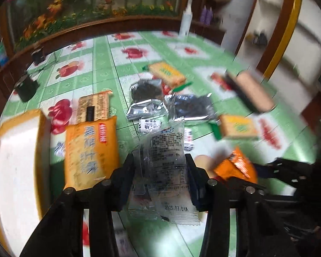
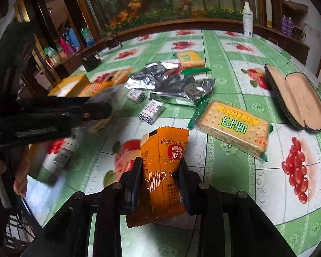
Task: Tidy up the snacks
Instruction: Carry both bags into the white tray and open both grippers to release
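Observation:
My left gripper (image 1: 159, 162) is shut on a clear snack packet (image 1: 164, 171) with black print, held above the table. My right gripper (image 2: 160, 167) is shut on an orange snack packet (image 2: 164, 167), which also shows at the right of the left wrist view (image 1: 235, 167). The left gripper also shows at the left of the right wrist view (image 2: 96, 109). An orange-rimmed white box (image 1: 17, 150) sits at the left with an orange packet (image 1: 89, 152) beside it. Silver foil packets (image 2: 177, 85) and cracker packs (image 2: 233, 128) lie mid-table.
The table has a green fruit-print cloth (image 2: 224, 49). An open glasses case (image 2: 297, 98) lies at the right. A white spray bottle (image 2: 247, 19) stands at the far edge. Small wrapped candies (image 2: 150, 111) lie near the foil packets. Black objects (image 1: 26, 85) sit at the far left.

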`<control>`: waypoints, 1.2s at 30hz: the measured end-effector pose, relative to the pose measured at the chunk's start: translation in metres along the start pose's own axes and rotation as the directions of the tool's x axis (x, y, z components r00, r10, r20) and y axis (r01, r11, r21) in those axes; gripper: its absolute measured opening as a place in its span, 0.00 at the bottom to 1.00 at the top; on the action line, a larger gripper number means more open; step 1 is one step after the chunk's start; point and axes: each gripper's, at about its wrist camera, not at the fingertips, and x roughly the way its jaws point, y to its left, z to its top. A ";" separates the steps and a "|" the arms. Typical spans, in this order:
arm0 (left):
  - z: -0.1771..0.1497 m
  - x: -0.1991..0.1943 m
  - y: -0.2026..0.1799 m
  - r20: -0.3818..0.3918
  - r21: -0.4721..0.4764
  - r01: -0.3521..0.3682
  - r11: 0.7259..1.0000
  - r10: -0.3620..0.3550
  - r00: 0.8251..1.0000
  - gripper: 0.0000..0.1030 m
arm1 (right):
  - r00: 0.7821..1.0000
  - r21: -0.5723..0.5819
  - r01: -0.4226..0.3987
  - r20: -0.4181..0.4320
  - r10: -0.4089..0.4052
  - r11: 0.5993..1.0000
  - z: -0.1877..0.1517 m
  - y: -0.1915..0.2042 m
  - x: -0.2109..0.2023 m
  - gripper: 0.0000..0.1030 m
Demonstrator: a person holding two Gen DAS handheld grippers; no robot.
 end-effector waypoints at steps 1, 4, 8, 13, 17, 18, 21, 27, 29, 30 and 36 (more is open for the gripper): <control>-0.002 -0.011 0.003 0.021 -0.020 0.012 1.000 -0.011 1.000 0.43 | 1.000 -0.003 -0.005 0.007 0.005 1.000 0.000 0.002 -0.004 0.31; -0.007 -0.049 0.018 0.103 -0.093 0.060 0.994 -0.051 0.993 0.43 | 0.999 0.015 -0.038 0.031 0.038 0.999 0.003 0.005 -0.016 0.31; -0.013 -0.099 0.049 0.192 -0.179 0.071 0.981 -0.036 0.981 0.43 | 0.997 -0.008 -0.053 0.051 0.053 0.999 0.008 0.019 -0.028 0.31; -0.021 -0.142 0.094 0.236 -0.244 -0.010 0.970 0.070 0.969 0.43 | 0.992 -0.060 -0.106 0.059 0.109 0.993 0.020 0.051 -0.038 0.31; -0.032 -0.157 0.133 0.221 -0.287 -0.120 0.950 0.187 0.957 0.43 | 0.987 -0.096 -0.144 0.051 0.149 0.985 0.036 0.080 -0.035 0.31; -0.035 -0.158 0.141 0.215 -0.295 -0.127 0.947 0.196 0.957 0.43 | 0.986 -0.102 -0.154 0.049 0.159 0.983 0.039 0.086 -0.034 0.31; -0.038 -0.153 0.166 0.191 -0.328 -0.160 0.931 0.231 0.954 0.43 | 0.974 -0.122 -0.221 0.029 0.226 0.968 0.057 0.117 -0.024 0.31; -0.036 -0.120 0.218 0.138 -0.405 -0.196 0.893 0.272 0.953 0.43 | 0.952 -0.146 -0.306 -0.044 0.302 0.941 0.096 0.182 0.021 0.32; -0.036 -0.106 0.230 0.120 -0.424 -0.194 0.885 0.267 0.956 0.43 | 0.949 -0.139 -0.313 -0.071 0.306 0.939 0.110 0.202 0.049 0.32; -0.037 -0.101 0.233 0.109 -0.431 -0.198 0.880 0.269 0.957 0.44 | 0.948 -0.134 -0.316 -0.080 0.308 0.939 0.114 0.207 0.057 0.32; -0.042 -0.077 0.262 0.063 -0.492 -0.207 0.845 0.272 0.960 0.45 | 0.943 -0.115 -0.316 -0.148 0.298 0.942 0.128 0.235 0.122 0.32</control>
